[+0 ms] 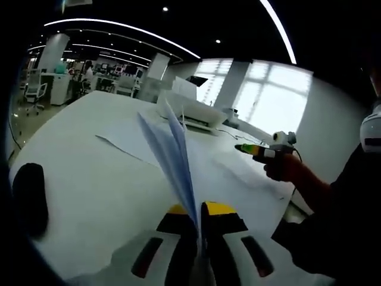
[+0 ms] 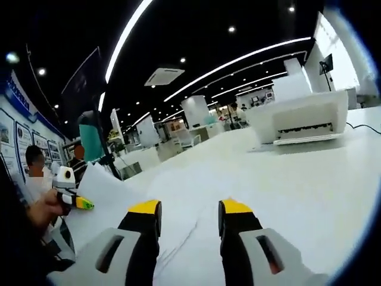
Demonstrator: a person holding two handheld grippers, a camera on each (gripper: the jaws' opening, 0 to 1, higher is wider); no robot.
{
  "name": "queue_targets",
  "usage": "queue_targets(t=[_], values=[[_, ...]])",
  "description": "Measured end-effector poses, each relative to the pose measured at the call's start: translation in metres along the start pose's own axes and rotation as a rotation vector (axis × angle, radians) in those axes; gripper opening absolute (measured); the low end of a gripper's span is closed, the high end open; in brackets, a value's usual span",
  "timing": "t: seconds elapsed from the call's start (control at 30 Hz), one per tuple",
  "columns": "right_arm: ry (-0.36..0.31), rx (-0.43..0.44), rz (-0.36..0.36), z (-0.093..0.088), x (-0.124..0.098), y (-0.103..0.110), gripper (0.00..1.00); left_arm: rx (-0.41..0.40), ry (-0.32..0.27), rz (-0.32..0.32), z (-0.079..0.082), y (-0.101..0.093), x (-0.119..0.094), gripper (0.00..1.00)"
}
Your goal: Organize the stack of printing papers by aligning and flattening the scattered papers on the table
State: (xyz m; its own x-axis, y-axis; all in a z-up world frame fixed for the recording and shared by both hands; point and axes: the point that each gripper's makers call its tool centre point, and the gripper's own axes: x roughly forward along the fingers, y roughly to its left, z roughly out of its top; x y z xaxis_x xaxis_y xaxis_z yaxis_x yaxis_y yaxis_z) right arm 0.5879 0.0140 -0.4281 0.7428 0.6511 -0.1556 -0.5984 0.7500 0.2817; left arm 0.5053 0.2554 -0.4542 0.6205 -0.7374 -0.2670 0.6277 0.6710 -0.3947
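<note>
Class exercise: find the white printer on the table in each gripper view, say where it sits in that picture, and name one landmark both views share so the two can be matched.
Left gripper view: the printer sits upper centre, at the table's far edge, beyond the held sheets of paper.
Right gripper view: the printer sits upper right on the white table.
Shared landmark: the curved ceiling light strips.

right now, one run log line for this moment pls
left gripper: shut on paper sheets, lifted edge-on | right gripper: open, empty, over table | printer: at rear | more paper: flat, unaligned
</note>
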Motion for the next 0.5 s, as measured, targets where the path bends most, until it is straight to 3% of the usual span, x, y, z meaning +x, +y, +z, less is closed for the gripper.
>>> queue_targets(t=[0.33,0.5], values=[[0.014,-0.099,0.011,0.021,0.011,-0.013,0.47,-0.003,0.014,-0.003,-0.002,0.0,0.0,0.08],[0.03,-0.132,0.028,0.021,0.022,-0.021,0.5,-0.001,0.022,-0.004,-0.003,-0.001,0.001,0.08]])
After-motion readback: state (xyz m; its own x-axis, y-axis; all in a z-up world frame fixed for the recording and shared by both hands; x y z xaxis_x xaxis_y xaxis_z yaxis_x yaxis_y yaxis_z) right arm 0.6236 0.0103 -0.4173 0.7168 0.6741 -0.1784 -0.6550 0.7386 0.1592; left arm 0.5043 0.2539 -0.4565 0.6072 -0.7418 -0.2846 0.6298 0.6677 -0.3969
